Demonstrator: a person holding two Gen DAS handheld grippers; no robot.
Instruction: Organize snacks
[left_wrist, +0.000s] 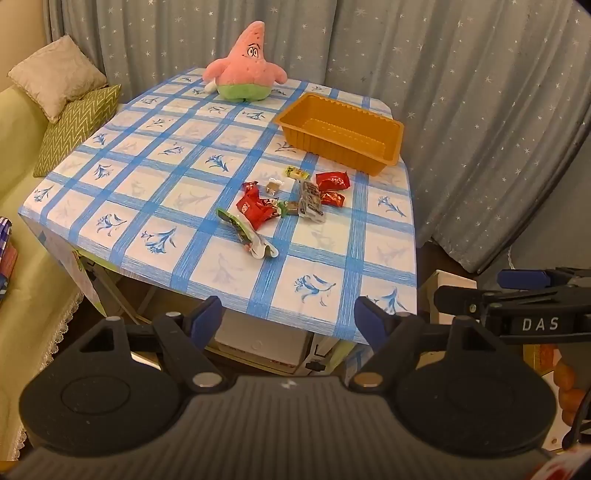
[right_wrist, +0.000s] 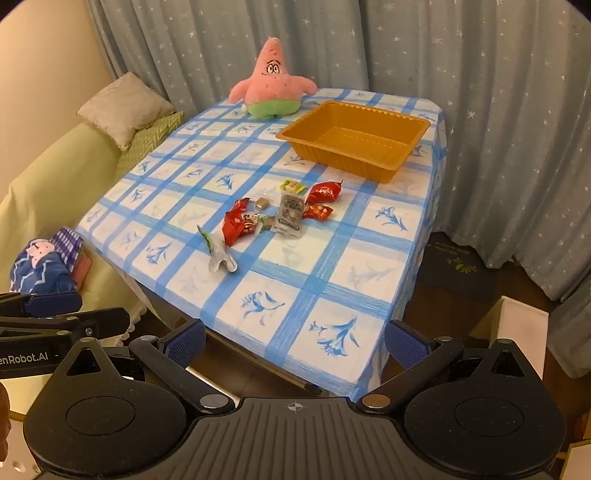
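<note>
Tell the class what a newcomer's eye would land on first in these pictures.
First, the pink star-shaped plush toy sitting at the far edge of the blue-checked tablecloth. Next, the empty orange plastic tray to its right, nearer the camera. Then the cluster of small wrapped snacks lying mid-table in front of the tray.
</note>
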